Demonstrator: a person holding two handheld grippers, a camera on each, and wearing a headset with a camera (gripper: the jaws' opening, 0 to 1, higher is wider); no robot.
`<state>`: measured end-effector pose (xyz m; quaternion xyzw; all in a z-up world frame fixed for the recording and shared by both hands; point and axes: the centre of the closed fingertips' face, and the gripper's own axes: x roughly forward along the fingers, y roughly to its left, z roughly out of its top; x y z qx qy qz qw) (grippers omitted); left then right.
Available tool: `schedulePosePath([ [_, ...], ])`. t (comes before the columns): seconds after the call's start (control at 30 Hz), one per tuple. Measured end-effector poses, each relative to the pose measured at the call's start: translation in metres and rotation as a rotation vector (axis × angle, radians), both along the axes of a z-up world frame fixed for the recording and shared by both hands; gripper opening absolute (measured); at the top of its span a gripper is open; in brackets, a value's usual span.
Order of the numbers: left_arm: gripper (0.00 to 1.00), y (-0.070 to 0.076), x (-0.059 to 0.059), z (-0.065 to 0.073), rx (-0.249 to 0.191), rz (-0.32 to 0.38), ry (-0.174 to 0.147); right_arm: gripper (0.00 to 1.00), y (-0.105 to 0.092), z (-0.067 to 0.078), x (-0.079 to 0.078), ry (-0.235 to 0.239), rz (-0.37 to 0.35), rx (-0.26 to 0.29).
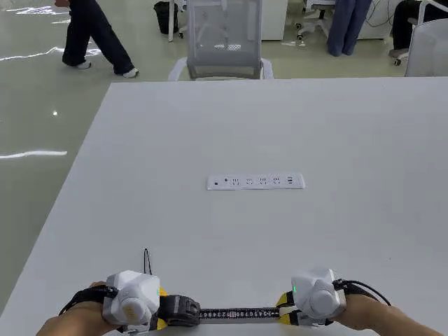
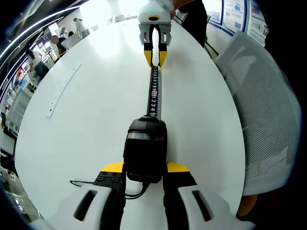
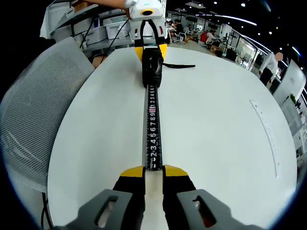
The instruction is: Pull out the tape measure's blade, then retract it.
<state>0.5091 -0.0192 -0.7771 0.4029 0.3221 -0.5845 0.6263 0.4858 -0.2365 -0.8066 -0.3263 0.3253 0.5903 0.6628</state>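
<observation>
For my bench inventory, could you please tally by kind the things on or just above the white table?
tape measure: 1
power strip: 1
grippers: 2 (left gripper, right gripper)
Total: 4

Black tape measure (image 2: 145, 148), white table (image 1: 280, 126), grey mesh chair (image 1: 224, 35).

Black tape measure (image 2: 145, 149), numbered blade (image 3: 152, 127) extended straight
</observation>
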Motion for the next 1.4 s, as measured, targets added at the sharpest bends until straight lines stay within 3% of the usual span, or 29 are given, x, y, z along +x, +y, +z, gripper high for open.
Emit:
schedulePosePath([
  [1.4, 0.25, 0.000, 0.000, -0.001, 0.009, -0.004, 0.001, 0.10, -0.029, 0.001, -0.003, 0.001, -0.017, -0.031],
])
